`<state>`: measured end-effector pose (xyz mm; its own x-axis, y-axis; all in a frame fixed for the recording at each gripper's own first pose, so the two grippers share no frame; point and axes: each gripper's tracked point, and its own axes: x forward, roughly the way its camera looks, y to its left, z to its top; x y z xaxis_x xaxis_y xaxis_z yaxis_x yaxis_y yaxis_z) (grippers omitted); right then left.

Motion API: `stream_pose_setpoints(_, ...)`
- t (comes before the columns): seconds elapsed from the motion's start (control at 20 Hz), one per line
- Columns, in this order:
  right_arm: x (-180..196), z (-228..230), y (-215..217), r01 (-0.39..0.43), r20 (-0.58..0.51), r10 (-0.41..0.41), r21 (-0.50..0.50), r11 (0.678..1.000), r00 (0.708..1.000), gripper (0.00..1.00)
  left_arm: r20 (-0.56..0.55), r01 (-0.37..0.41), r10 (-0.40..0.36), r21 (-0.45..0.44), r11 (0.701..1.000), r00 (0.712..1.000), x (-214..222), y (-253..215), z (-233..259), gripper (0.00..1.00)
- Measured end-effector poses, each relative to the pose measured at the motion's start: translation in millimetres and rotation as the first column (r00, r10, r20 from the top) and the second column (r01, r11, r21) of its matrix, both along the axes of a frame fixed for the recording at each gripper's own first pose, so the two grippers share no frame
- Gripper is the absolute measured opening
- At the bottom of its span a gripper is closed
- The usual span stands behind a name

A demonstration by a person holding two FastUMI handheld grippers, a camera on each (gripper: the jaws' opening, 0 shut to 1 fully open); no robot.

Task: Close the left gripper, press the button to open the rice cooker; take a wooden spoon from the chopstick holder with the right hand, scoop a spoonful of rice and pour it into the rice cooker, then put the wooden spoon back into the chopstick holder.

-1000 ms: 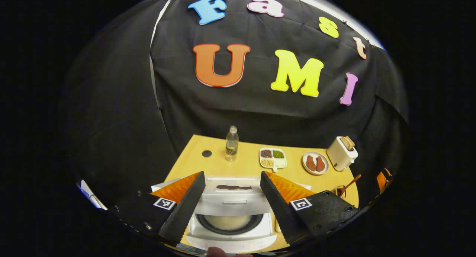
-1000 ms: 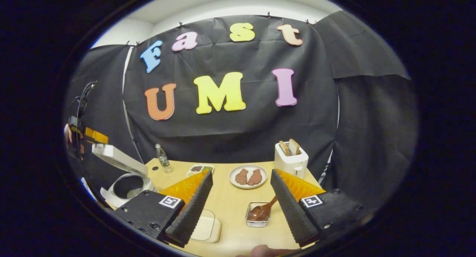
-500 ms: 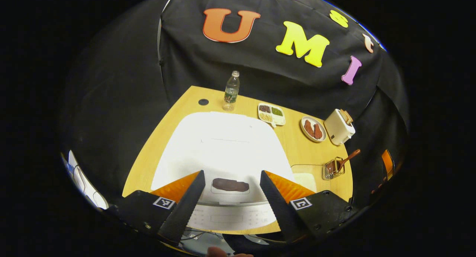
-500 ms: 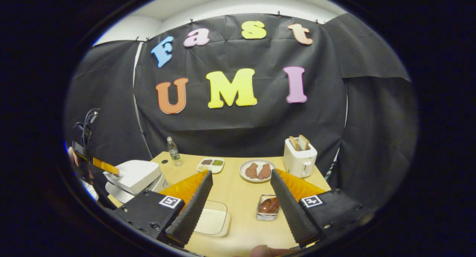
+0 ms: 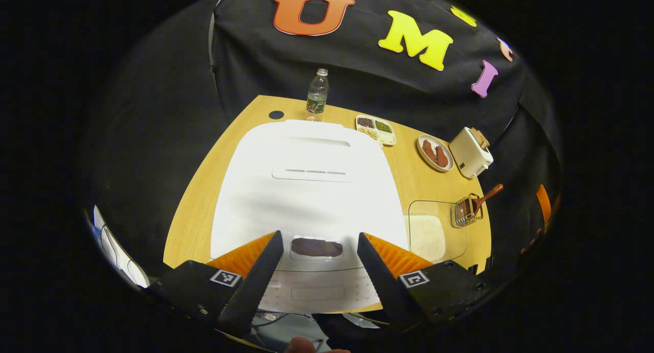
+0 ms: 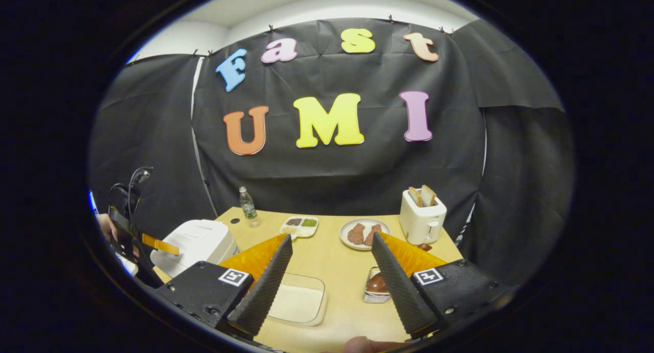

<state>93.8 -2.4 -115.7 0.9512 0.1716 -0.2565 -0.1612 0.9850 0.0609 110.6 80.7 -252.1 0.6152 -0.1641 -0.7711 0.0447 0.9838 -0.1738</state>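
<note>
Rice cooker (image 5: 306, 189) lid down, under left gripper (image 5: 317, 276), jaws open. Right gripper (image 6: 332, 281) jaws open, empty, above tabletop (image 6: 337, 263). Spoon (image 5: 483, 198) in holder (image 5: 464, 213).

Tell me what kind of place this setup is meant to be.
Most likely a mock kitchen counter staged in a recording booth: a wooden table carries a rice cooker, a toaster with bread in it, and a plate of food, all backed by a black cloth wall.

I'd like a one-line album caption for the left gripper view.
Open left gripper poised over the closed white rice cooker, with the wooden spoon resting in its chopstick holder.
</note>
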Motion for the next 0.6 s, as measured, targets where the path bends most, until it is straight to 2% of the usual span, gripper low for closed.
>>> stream_pose_setpoints(0.15,1,-7,6,-0.01,-0.008,0.01,0.011,1.0,1.0,1.0,0.02,0.055,-0.057,0.114,0.992,0.998,-4,-1,-10,0.99)
stream_pose_setpoints(0.25,0,-8,10,-0.016,-0.011,0.016,0.012,1.0,1.0,0.96,0.07,0.008,-0.015,0.091,0.996,0.997,5,-2,-3,0.98)
stream_pose_setpoints(0.3,-1,-8,9,-0.018,-0.012,0.018,0.007,1.0,1.0,1.0,0.08,0.013,-0.02,0.09,0.996,0.997,2,-5,-5,0.98)
stream_pose_setpoints(0.45,0,1,8,-0.022,0.012,0.022,0.007,1.0,1.0,1.0,0.127,0.005,-0.017,0.093,0.996,0.992,9,-3,3,0.96)
stream_pose_setpoints(0.5,1,4,6,-0.021,0.021,0.021,-0.002,1.0,1.0,0.96,0.133,-0.001,-0.011,0.094,0.996,0.991,11,-3,3,0.96)
stream_pose_setpoints(0.6,4,8,4,-0.031,0.032,0.031,-0.002,1.0,0.999,1.0,0.147,-0.06,0.05,0.064,0.996,0.988,14,-3,7,0.95)
